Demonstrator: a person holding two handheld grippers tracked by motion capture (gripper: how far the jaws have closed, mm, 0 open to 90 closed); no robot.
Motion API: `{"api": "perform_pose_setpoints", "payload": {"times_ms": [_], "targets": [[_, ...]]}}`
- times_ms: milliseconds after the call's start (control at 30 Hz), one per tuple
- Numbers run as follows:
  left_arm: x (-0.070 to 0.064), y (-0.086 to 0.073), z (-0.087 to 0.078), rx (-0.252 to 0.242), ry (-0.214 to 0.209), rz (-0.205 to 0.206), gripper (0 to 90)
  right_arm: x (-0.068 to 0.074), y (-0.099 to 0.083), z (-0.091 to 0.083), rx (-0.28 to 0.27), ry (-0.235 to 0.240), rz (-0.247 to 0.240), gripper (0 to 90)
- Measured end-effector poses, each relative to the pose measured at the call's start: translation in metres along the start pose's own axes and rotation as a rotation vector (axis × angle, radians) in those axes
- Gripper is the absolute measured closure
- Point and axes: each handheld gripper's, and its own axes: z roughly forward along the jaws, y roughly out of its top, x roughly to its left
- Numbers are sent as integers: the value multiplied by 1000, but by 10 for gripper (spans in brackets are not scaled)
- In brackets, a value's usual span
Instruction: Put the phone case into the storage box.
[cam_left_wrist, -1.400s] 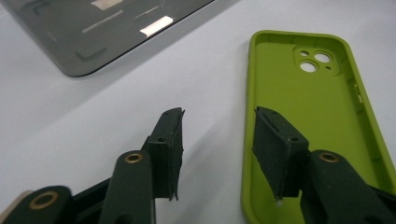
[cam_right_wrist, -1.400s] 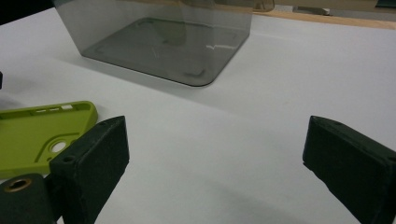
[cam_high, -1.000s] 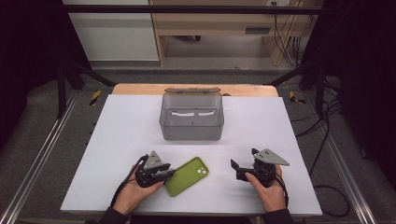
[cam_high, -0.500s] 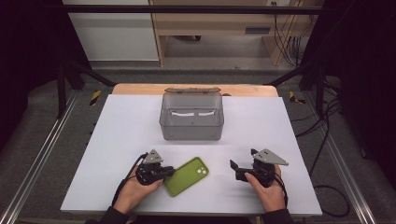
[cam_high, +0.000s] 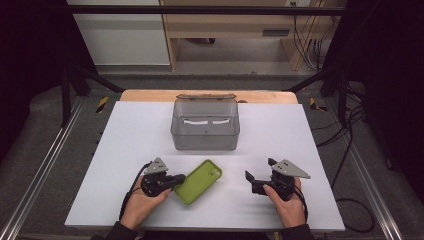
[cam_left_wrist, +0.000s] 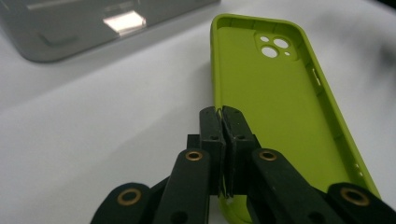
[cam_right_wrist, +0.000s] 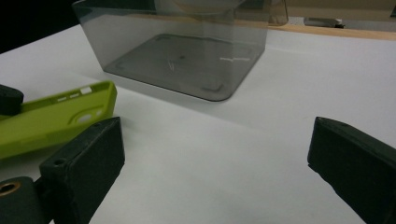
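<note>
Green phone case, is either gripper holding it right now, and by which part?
Yes. The left gripper is shut on the green phone case, pinching its side wall near one end. The right gripper is open and holds nothing.

The left hand-held gripper (cam_high: 176, 180) now sits a little farther from the person and nearer the table's (cam_high: 130, 130) middle than a second ago, and its jaws are pressed together on the near rim of the green phone case (cam_left_wrist: 275, 112). The case now lies slightly farther forward on the table and closer to the grey box (cam_high: 205, 125), at much the same slant as before.
</note>
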Motion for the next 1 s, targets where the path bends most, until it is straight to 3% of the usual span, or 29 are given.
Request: {"api": "perform_pose_setpoints", "payload": {"times_ms": [233,467,733,833,1000], "targets": [[2,-1,-20,-189,56,-48,883,23,16,2,-94,44,50,51],[6,-2,-31,-292,102,-109,883,54,29,16,-214,93,128,89],[5,-2,-41,-381,152,-125,883,86,30,36,-177,156,120,89],[2,-1,-43,-416,173,-130,883,96,33,41,-178,191,173,84],[1,-1,-47,-451,207,-145,883,110,39,49,-177,227,169,78]]}}
